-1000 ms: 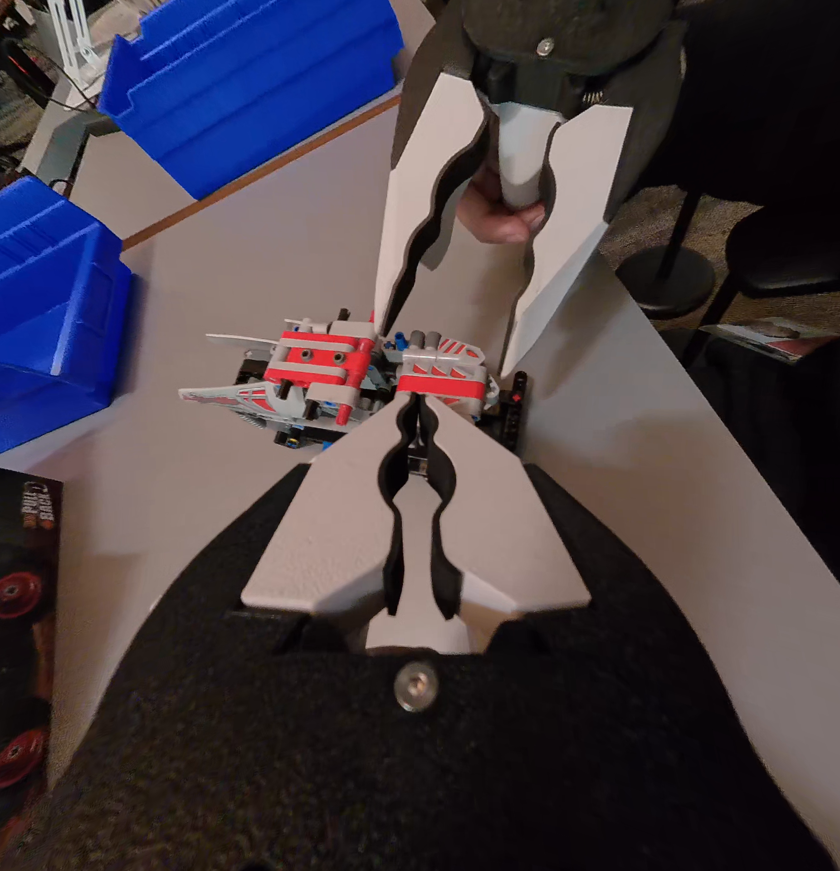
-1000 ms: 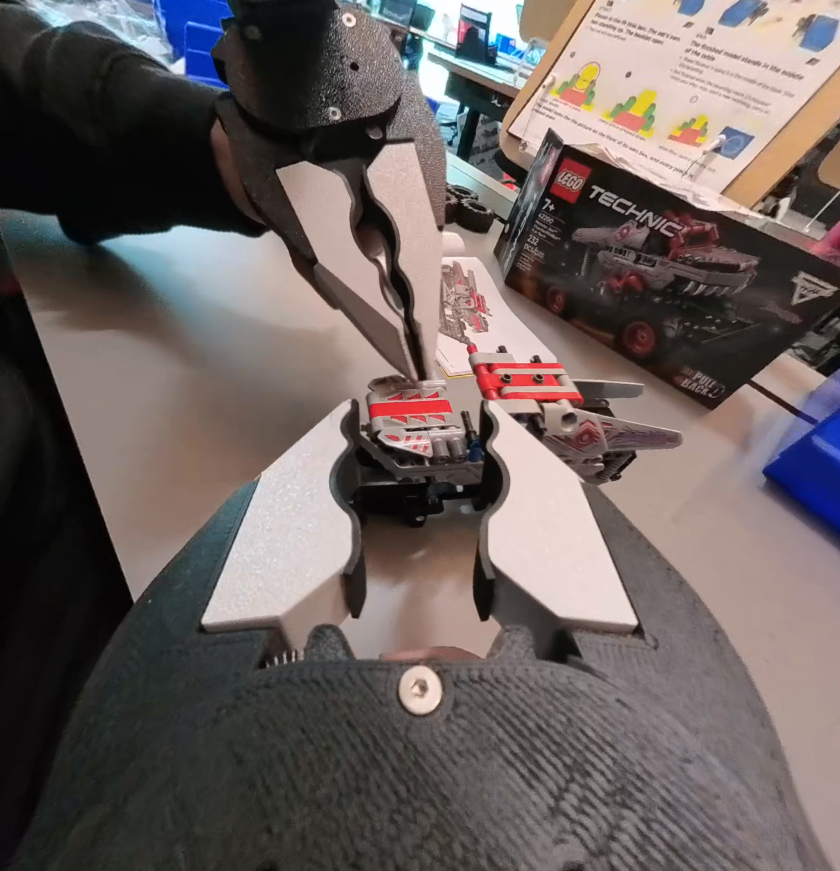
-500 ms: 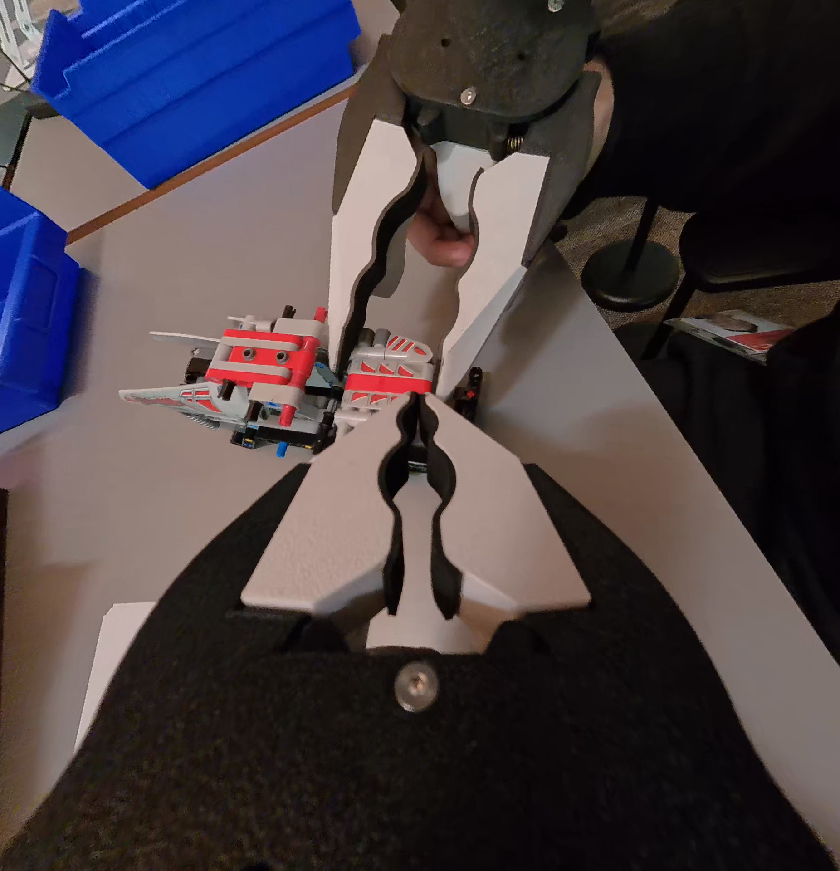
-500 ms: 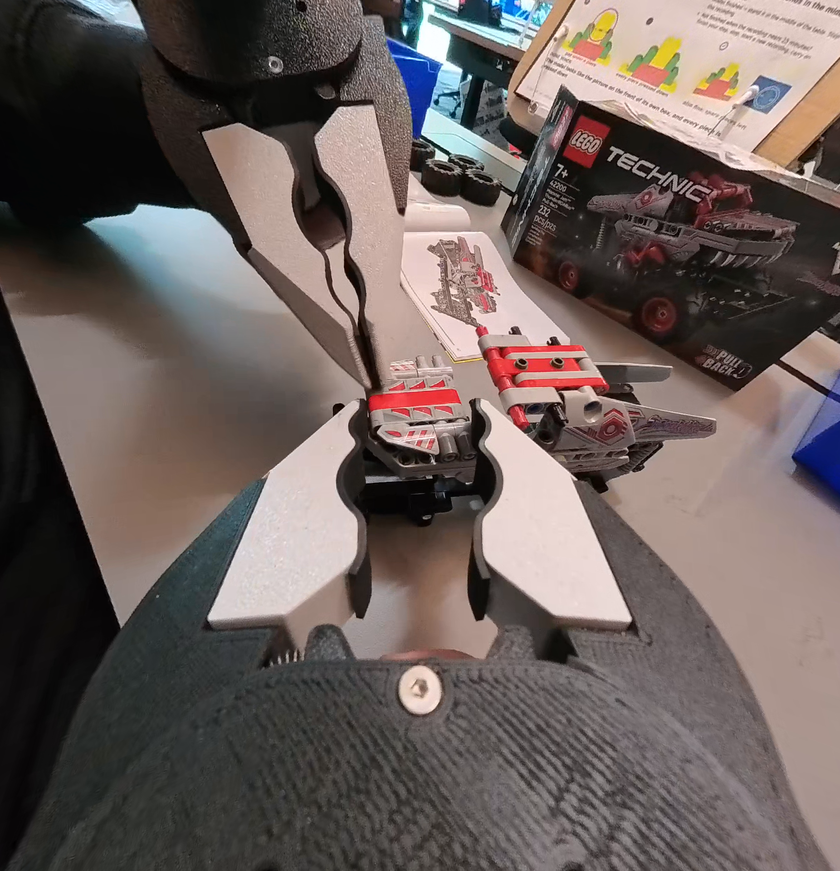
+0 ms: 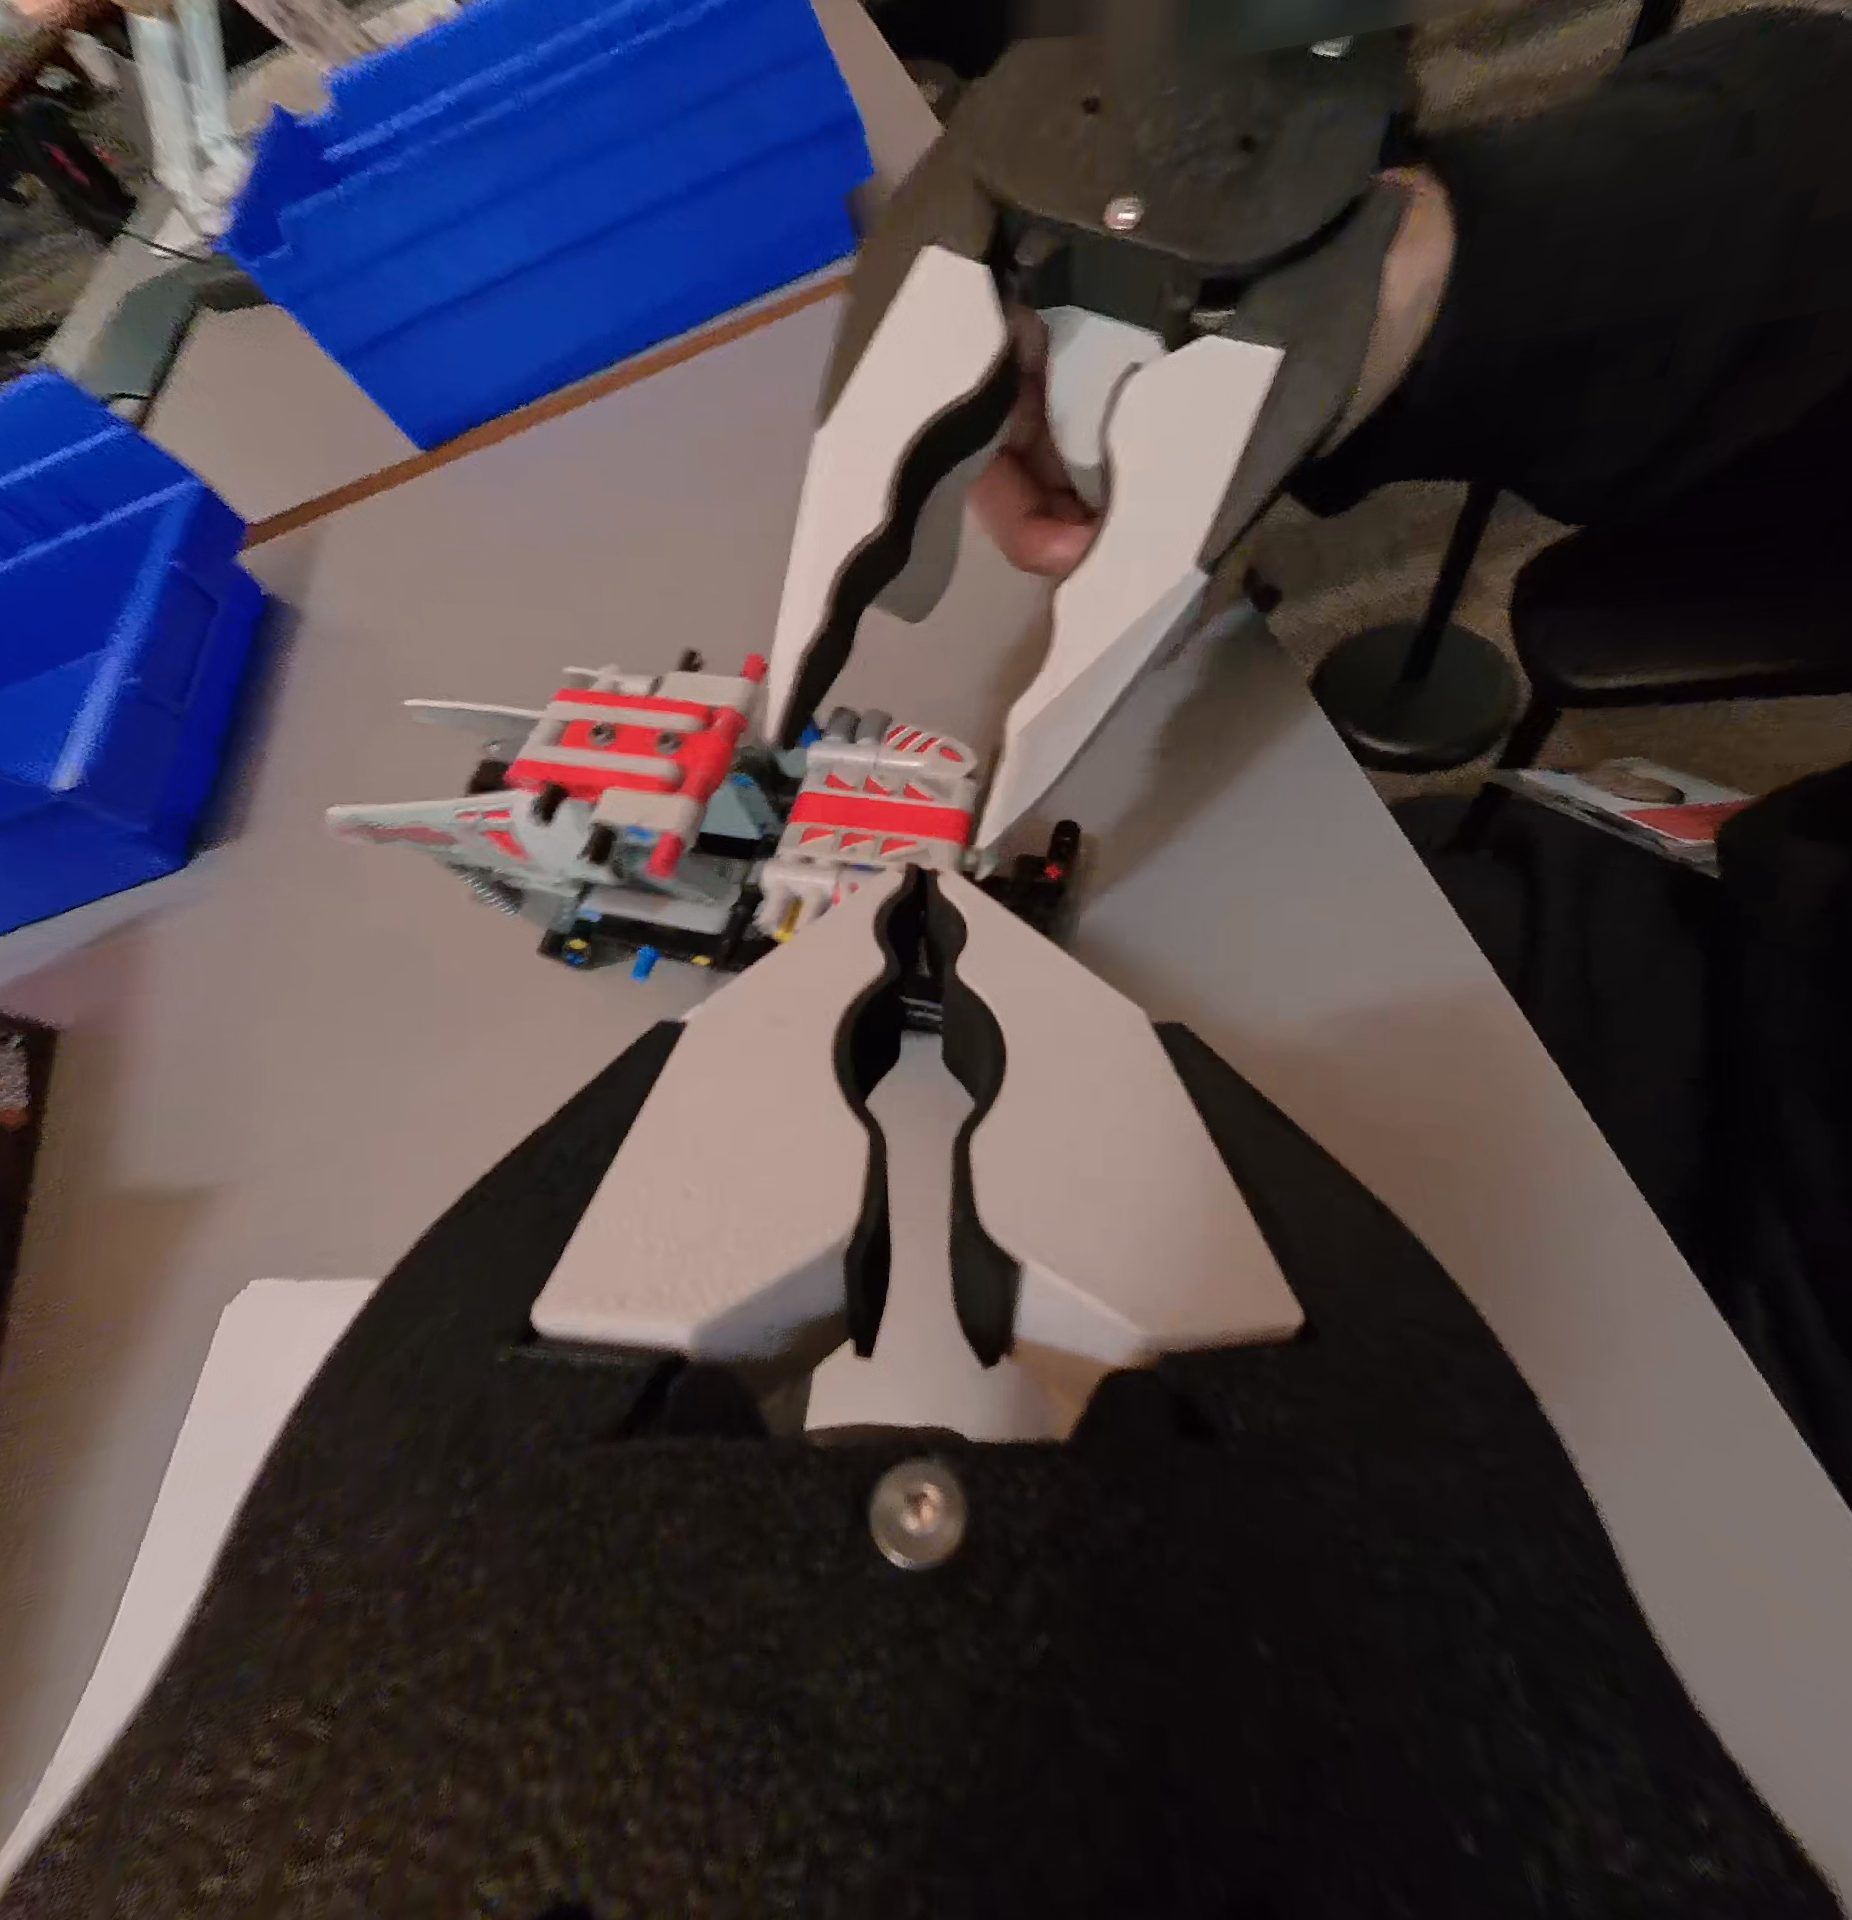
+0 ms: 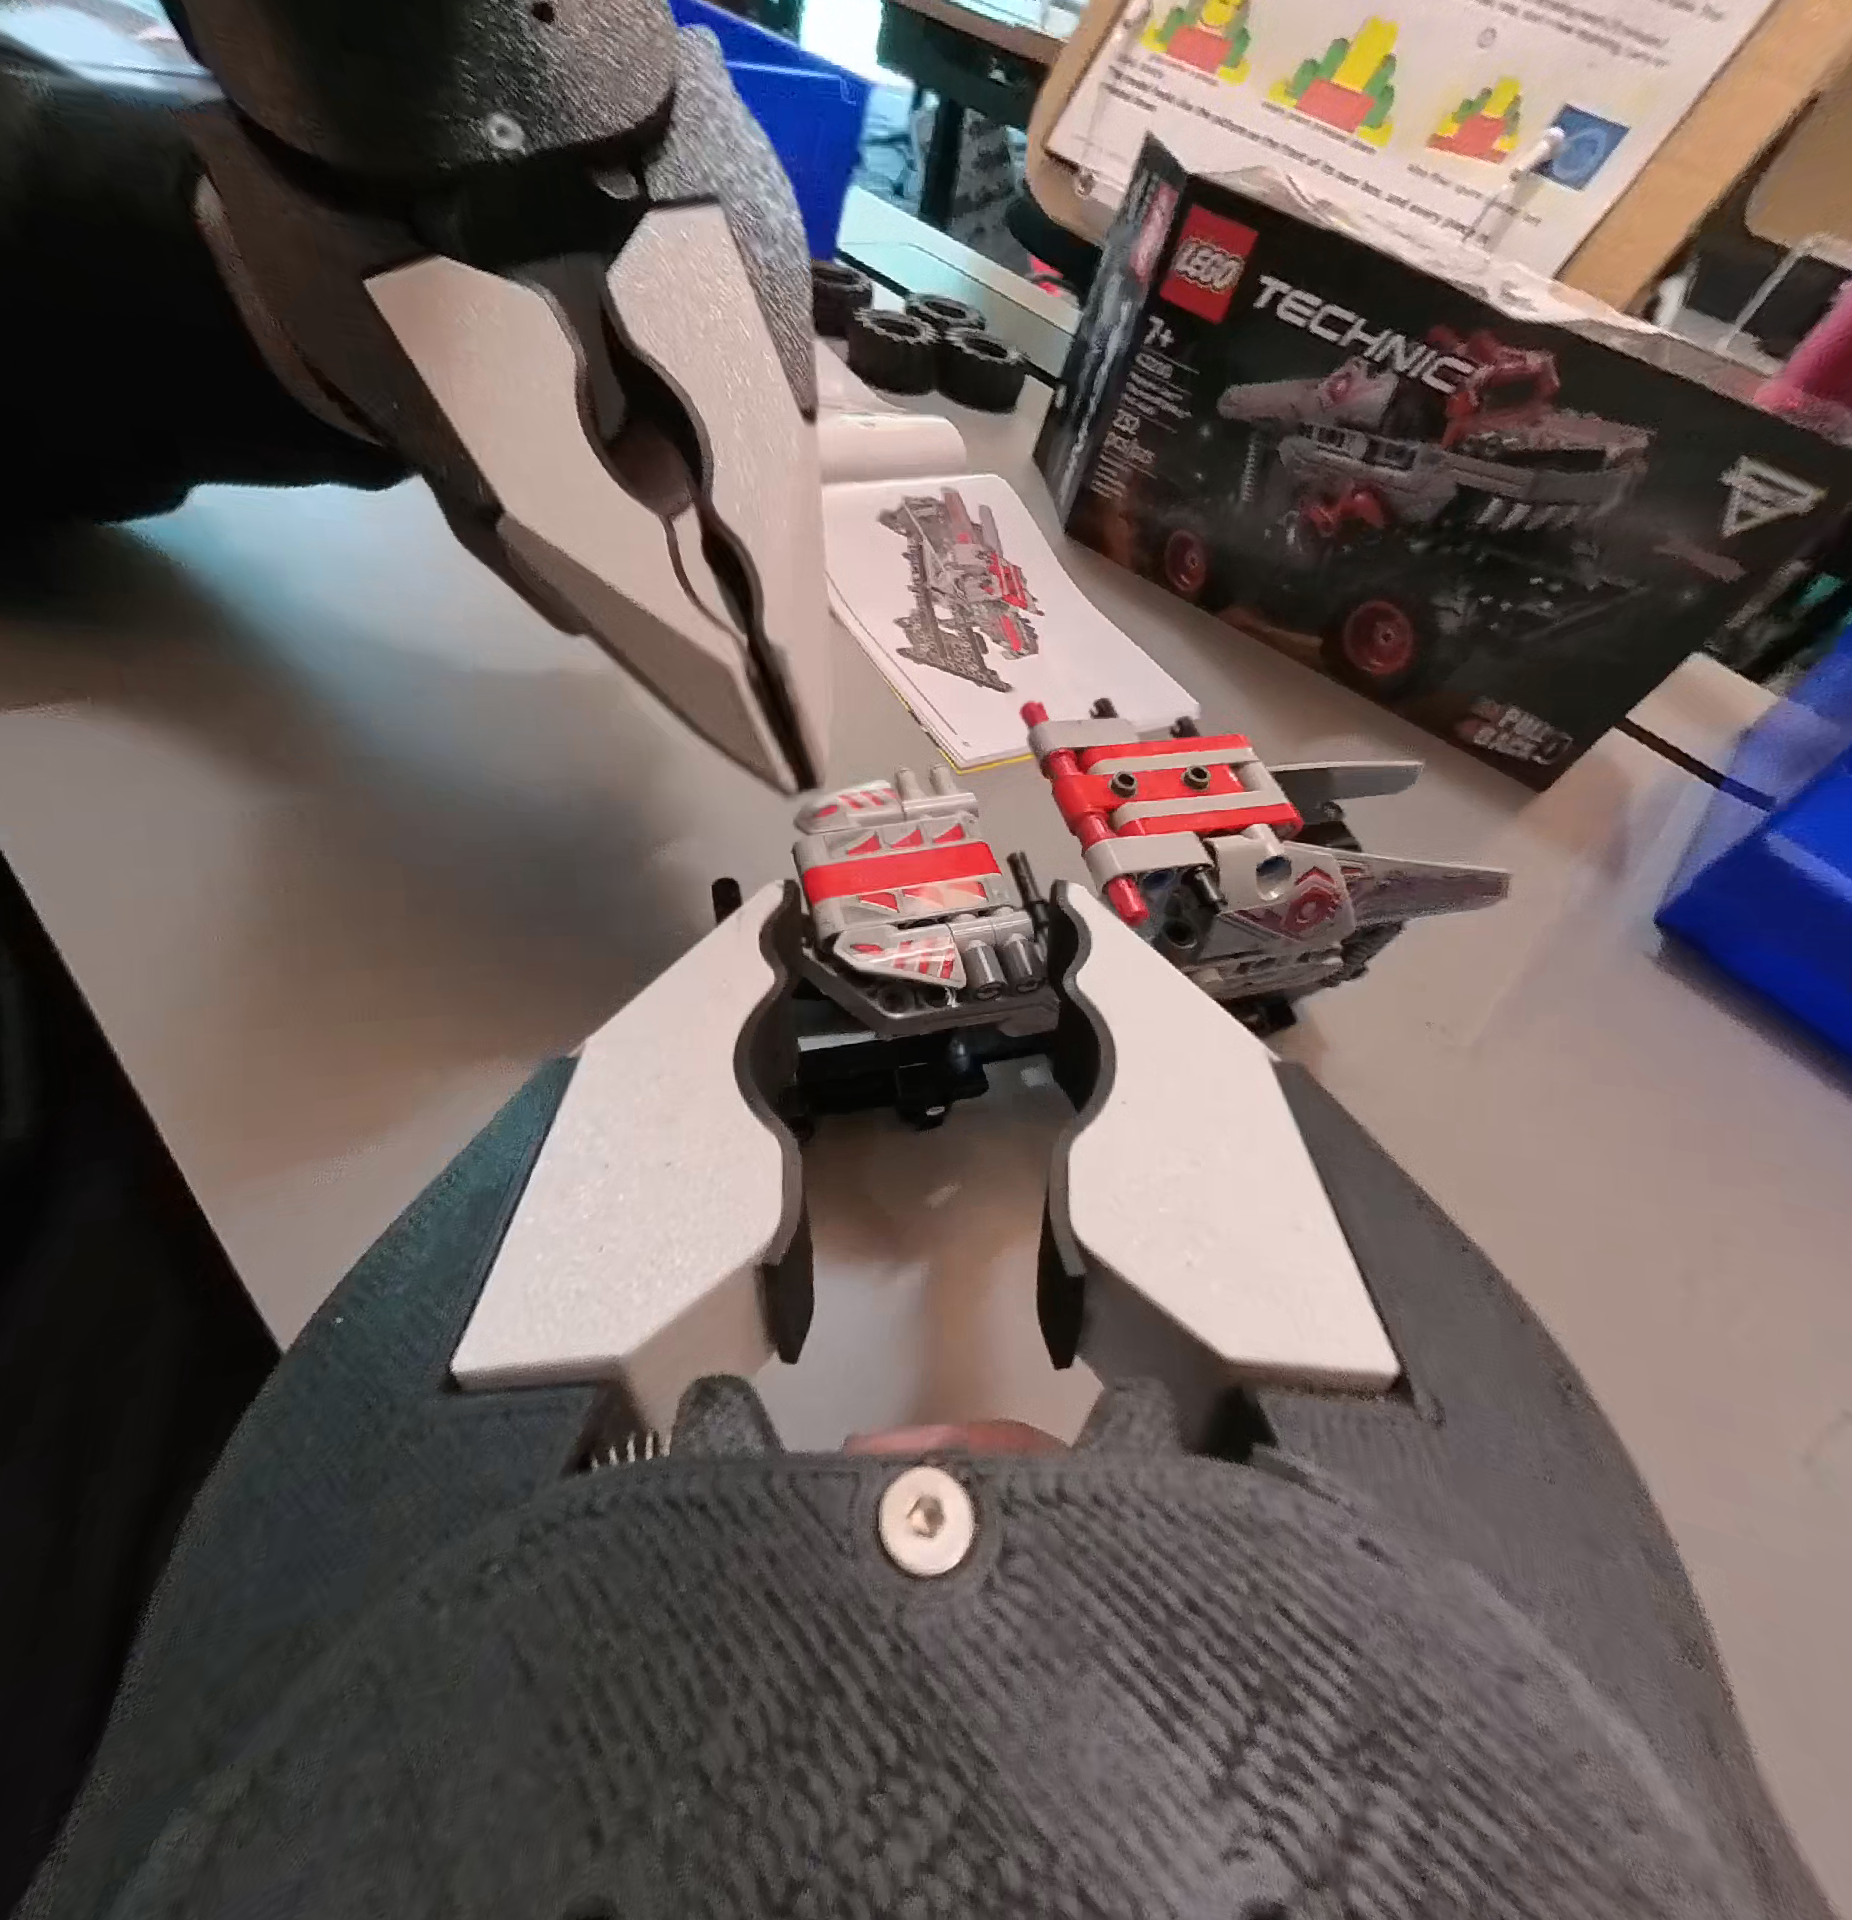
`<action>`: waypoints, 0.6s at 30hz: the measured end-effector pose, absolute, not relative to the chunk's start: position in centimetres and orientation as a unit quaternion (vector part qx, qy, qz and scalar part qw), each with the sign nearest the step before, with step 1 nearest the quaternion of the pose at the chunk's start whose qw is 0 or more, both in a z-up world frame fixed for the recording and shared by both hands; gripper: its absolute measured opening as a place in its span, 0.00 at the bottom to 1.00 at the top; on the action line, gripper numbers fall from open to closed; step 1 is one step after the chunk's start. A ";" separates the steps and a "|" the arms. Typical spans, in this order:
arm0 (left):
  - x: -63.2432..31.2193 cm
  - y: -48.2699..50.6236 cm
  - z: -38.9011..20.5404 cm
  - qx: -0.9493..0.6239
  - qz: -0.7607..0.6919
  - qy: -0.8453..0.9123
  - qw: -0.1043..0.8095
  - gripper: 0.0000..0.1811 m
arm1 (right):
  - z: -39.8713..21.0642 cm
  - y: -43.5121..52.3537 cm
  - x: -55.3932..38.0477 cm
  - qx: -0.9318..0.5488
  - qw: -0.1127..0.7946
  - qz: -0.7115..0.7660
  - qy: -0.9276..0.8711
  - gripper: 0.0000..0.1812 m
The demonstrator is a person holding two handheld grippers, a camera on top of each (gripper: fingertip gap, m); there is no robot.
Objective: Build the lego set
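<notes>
A grey, red and black lego model lies on the grey table. In the right wrist view its rear red-striped panel sits between my right gripper's fingers. My right gripper is shut on the model's rear section, one finger on each side; it also shows from the top in the left wrist view. My left gripper is shut, its tips touching the near edge of that rear panel; in the right wrist view it points down at the panel's far edge. I see nothing held between its tips.
Two blue bins stand at the table's far side. The lego box, an instruction booklet and several black tyres lie beyond the model. The table edge runs close on the right, a chair base past it. Left and right tips are no more than a few centimetres apart.
The model has stayed between my right fingers. My left gripper stays shut and its tips have shifted from the top of the rear panel to its edge.
</notes>
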State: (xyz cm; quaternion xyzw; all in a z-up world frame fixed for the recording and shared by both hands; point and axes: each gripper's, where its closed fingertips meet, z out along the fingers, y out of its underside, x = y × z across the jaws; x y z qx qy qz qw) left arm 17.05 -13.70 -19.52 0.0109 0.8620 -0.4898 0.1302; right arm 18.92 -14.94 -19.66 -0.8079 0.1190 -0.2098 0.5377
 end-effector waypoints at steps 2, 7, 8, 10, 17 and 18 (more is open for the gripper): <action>17.8 -12.3 -18.8 -0.022 -0.507 0.849 0.148 0.00 | -18.8 -15.3 19.1 -0.793 0.538 -0.240 0.153 0.24; 19.7 -7.7 -18.8 -0.091 -0.499 0.841 0.190 0.02 | -17.9 -15.2 19.9 -0.705 0.567 -0.291 0.311 0.38; 19.8 -7.0 -18.9 -0.100 -0.498 0.840 0.192 0.02 | -18.1 -14.8 19.9 -0.696 0.569 -0.285 0.331 0.38; 19.6 -6.2 -18.9 -0.108 -0.505 0.836 0.184 0.03 | -19.0 -14.2 20.0 -0.696 0.552 -0.290 0.355 0.40; 19.3 -3.8 -19.5 -0.131 -0.499 0.837 0.182 0.05 | -21.2 -14.8 20.4 -0.747 0.443 -0.344 0.357 0.37; 19.3 -3.4 -19.5 -0.138 -0.500 0.836 0.182 0.06 | -21.2 -15.1 20.4 -0.754 0.437 -0.347 0.346 0.36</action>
